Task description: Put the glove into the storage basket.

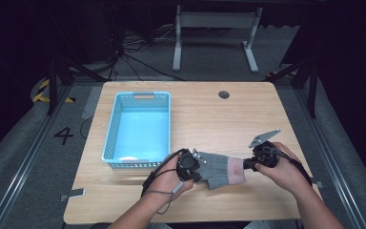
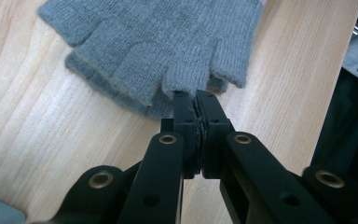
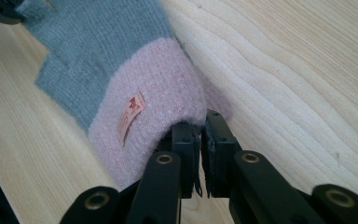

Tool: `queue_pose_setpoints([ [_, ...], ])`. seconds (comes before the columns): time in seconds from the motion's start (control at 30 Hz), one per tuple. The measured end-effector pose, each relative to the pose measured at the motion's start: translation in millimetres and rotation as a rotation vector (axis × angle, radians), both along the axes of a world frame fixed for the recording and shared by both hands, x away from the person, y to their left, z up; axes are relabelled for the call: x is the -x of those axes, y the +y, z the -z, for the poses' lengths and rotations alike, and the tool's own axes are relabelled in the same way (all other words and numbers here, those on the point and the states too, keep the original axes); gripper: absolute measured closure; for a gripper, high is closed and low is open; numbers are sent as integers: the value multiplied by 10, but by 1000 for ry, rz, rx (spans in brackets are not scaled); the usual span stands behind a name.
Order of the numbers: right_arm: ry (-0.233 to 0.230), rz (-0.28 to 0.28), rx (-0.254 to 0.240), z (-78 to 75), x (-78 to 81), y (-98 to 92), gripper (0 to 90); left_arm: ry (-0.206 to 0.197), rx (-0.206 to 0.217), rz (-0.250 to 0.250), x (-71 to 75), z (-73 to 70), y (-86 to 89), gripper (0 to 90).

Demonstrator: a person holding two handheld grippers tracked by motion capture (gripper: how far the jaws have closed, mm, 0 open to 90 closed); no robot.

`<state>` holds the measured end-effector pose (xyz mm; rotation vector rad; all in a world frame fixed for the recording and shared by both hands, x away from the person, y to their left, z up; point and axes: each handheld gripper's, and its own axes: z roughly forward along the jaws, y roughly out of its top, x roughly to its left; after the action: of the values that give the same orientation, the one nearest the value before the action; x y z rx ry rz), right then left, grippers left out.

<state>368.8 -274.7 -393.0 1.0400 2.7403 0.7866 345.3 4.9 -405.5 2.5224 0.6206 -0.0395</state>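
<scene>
A grey fingerless knit glove (image 1: 219,168) with a pink cuff (image 3: 154,100) lies on the wooden worktop (image 1: 205,119), near its front edge and just right of the blue perforated basket (image 1: 139,129). It is stretched between the two tools. The left gripper (image 1: 196,167) has its jaws pressed together on the tip of one finger stub, as the left gripper view shows: the knit edge disappears right into the closed pads. The right gripper (image 1: 246,164) is clamped on the hem of the cuff; in the right gripper view a thin layer of pink wool sits pinched between its nearly closed jaws, and a small orange label (image 3: 131,112) faces up beside them.

The step in hand looks like lifting the glove by both ends to carry it over to the basket. To do it well, both hands should rise together and keep a gentle, even tension, since each grip holds only a small bite of loose knit that could slip out if one side pulls ahead. The glove should clear the basket's near wall before it travels left, then both jaws should let go over the basket's open floor.
</scene>
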Motion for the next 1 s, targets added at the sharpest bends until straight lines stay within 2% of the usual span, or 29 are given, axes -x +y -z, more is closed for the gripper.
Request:
queue_pose_setpoints([
  [0.6, 34, 28, 10, 204, -137, 10, 843, 65, -45, -5, -85, 205, -47, 878],
  [0.7, 17, 41, 43, 221, -145, -11, 831, 74, -46, -6, -100, 228, -40, 874],
  [0.87, 16, 51, 36, 199, -134, -47, 827, 70, -35, -25, -98, 201, -21, 796],
  [1.0, 7, 53, 32, 165, -118, -71, 827, 51, -25, -34, -91, 165, -5, 733],
])
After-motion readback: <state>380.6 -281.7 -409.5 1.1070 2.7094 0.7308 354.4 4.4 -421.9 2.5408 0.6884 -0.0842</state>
